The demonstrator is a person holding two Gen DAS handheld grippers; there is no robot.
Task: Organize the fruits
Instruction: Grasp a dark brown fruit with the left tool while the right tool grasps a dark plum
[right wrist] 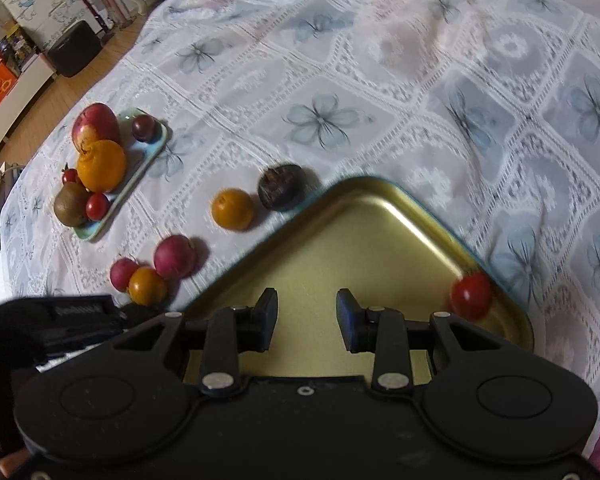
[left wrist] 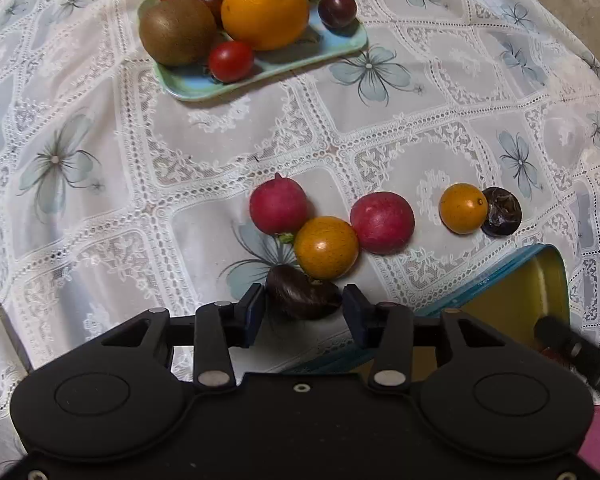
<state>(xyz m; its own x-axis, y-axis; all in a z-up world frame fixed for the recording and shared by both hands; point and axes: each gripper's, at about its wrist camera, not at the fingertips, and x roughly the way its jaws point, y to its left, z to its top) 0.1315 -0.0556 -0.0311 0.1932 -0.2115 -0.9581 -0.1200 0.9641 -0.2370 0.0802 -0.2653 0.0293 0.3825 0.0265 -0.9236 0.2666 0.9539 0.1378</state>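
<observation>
My left gripper (left wrist: 304, 306) is open, its fingers on either side of a dark brown chestnut (left wrist: 302, 292) on the tablecloth, not closed on it. Just beyond lie two red radishes (left wrist: 278, 208) (left wrist: 382, 222), two small orange fruits (left wrist: 326, 246) (left wrist: 462, 208) and a second dark chestnut (left wrist: 502, 212). My right gripper (right wrist: 307, 316) is open and empty above a gold tin tray (right wrist: 340, 240), which holds one red cherry tomato (right wrist: 471, 295) at its right edge. The left gripper shows at the lower left of the right wrist view (right wrist: 80, 316).
A pale green plate (left wrist: 192, 84) at the far side holds a kiwi (left wrist: 176, 30), a big orange (left wrist: 265, 10), an apple, cherry tomatoes and dark plums. The tin tray's blue rim (left wrist: 500, 272) is close right of my left gripper. A lace tablecloth covers the table.
</observation>
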